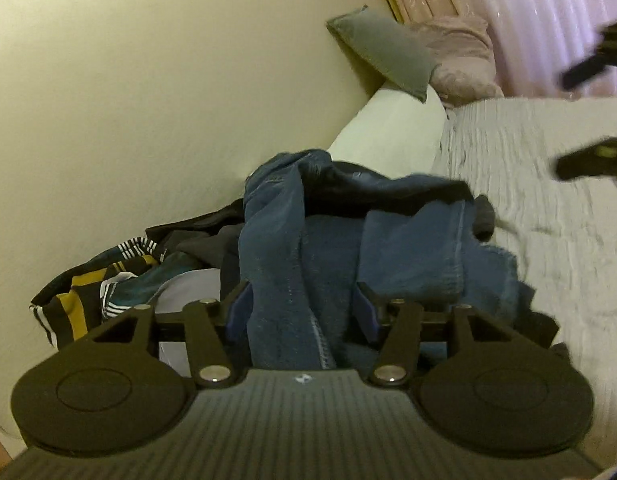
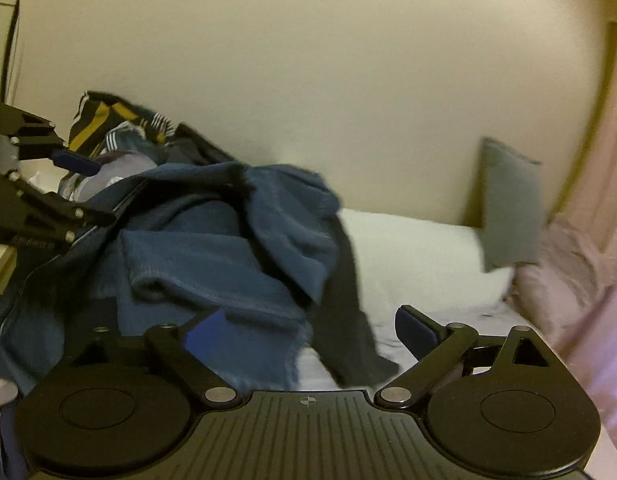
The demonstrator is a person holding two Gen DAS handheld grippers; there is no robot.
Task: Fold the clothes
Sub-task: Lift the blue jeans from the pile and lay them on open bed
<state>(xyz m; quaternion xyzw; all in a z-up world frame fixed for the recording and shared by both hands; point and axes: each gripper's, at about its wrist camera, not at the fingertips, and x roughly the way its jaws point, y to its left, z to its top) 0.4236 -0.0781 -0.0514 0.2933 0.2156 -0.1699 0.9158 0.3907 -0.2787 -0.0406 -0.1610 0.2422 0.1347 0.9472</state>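
Left wrist: one jeans (image 1: 292,240), two cushions (image 1: 388,56).

You face a plain cream wall (image 2: 308,60); a grey cushion (image 1: 392,58) leans against it above a white pillow (image 2: 408,252), pink curtains (image 1: 540,8) beside the bed (image 1: 528,184).
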